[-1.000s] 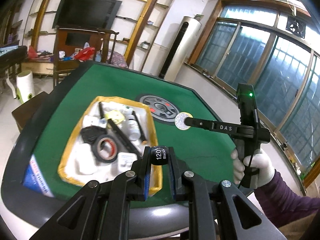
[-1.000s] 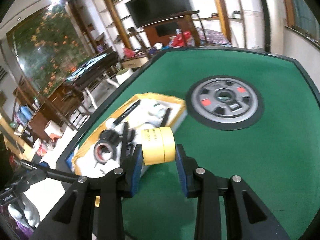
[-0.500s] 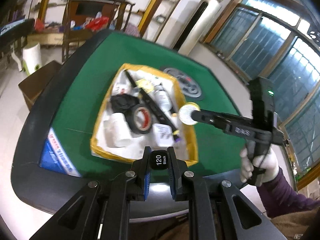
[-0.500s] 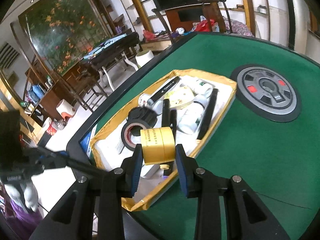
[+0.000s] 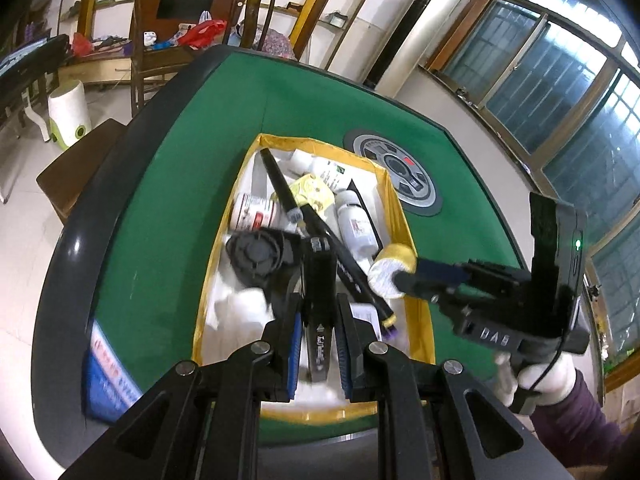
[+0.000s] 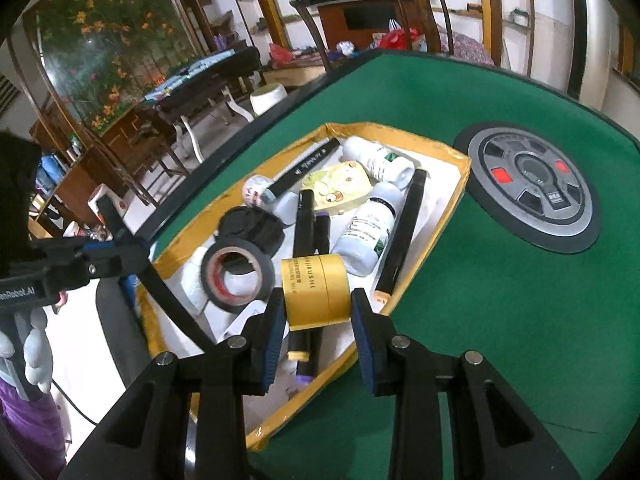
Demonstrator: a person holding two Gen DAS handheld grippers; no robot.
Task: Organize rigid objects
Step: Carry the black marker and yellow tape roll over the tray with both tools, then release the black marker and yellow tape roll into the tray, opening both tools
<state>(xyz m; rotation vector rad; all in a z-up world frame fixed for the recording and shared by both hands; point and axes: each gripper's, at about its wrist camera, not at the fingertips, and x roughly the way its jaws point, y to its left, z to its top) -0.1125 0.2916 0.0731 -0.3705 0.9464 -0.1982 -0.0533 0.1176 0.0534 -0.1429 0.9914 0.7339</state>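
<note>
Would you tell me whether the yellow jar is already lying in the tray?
Not yet: the yellow jar is clamped in the right gripper, hanging above the tray.

Left wrist view: close, steeply downward along its own hand-held gripper (image 5: 318, 344), over the near end of the yellow-rimmed white tray (image 5: 400, 216) on the green felt bench (image 5: 192, 184), facing windows. Right wrist view: close, downward, facing shelving. Shared: tray, bench, grey round disc (image 6: 528, 184); each shows the opposite hand-held gripper.

Black marker (image 5: 319, 320), yellow jar (image 6: 315, 291), over tray (image 6: 448, 216)
</note>
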